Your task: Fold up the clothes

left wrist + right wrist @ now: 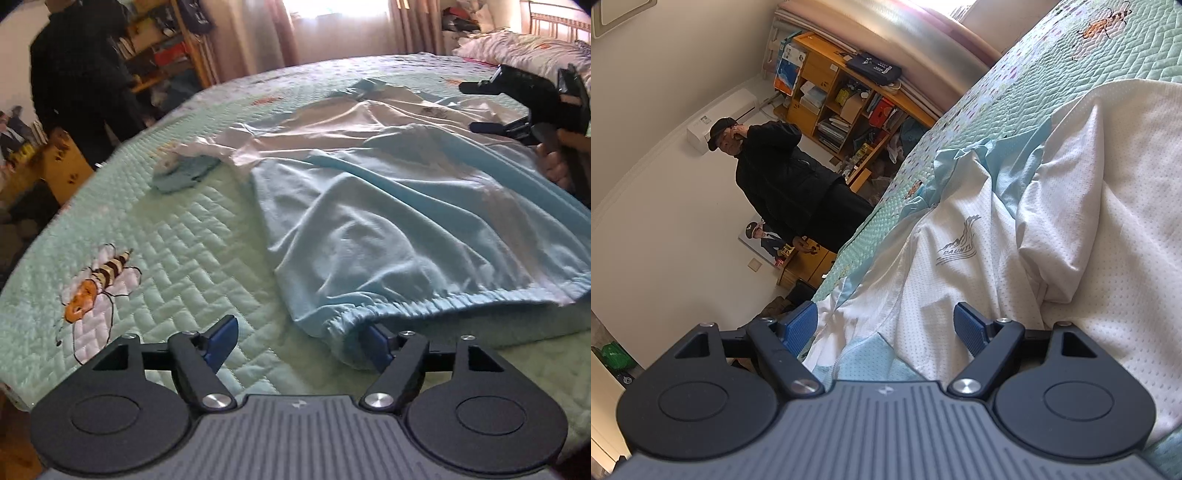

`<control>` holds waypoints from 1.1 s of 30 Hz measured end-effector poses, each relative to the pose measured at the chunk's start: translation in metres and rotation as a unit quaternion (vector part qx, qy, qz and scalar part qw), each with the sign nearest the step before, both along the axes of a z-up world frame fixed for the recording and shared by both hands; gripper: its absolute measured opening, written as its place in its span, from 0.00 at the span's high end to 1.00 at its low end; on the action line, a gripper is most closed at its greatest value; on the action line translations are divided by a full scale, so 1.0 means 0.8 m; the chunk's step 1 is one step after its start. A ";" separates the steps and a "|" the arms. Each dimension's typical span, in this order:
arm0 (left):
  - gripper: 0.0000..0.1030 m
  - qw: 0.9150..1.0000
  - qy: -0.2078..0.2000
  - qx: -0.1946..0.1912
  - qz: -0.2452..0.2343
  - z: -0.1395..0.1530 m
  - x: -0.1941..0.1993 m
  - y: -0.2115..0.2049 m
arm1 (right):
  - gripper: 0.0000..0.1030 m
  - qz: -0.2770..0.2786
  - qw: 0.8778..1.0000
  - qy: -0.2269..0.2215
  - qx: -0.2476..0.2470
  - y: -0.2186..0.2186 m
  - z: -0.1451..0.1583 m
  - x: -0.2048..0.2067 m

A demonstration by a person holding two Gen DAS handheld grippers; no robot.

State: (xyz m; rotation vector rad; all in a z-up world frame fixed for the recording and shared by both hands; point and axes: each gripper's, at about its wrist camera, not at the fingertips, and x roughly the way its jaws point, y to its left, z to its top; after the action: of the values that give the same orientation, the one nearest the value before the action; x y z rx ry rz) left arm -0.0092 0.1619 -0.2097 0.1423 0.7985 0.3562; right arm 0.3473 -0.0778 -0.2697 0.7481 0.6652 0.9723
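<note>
A light blue and white jacket (369,206) lies spread and rumpled on the bed, its elastic hem (424,301) nearest me in the left wrist view. My left gripper (301,341) is open at the hem's left corner; the hem bunches against its right finger. My right gripper (491,107) shows at the far right of that view, open above the jacket. In the right wrist view my right gripper (884,326) is open over the white mesh chest part with a grey logo (956,243); cloth lies between its jaws.
The mint green quilted bedspread (166,240) with a bee pattern (98,280) covers the bed. A person in black (790,188) stands beside the bed, near wooden shelves (842,96). Pillows (517,48) lie at the bed's far right.
</note>
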 end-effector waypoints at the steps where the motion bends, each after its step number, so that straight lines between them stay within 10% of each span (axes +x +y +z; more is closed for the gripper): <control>1: 0.25 1.000 -0.006 0.011 0.000 -0.003 0.002 -0.005 | 0.21 0.000 1.000 -0.001 -0.003 0.001 0.001 0.000; 7: 0.15 0.996 -0.021 0.086 0.014 -0.019 0.006 -0.027 | 0.21 0.000 1.000 -0.010 -0.020 0.008 0.006 -0.003; 15: 0.14 0.986 0.043 0.065 0.150 0.007 -0.030 0.024 | 0.21 0.002 0.999 -0.016 -0.035 0.013 0.008 -0.003; 27: 0.13 0.992 0.081 0.075 0.054 0.011 -0.023 0.000 | 0.21 0.003 0.999 -0.018 -0.041 0.014 0.007 -0.005; 33: 0.12 0.999 0.032 -0.001 0.017 0.048 -0.045 0.006 | 0.21 0.001 0.999 -0.018 -0.041 0.013 0.007 -0.005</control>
State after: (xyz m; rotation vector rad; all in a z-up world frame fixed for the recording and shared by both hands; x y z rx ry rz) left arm -0.0452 0.1666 -0.1717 0.1380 0.8654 0.3847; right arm 0.3430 -0.0672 -0.2637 0.6573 0.6712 0.9533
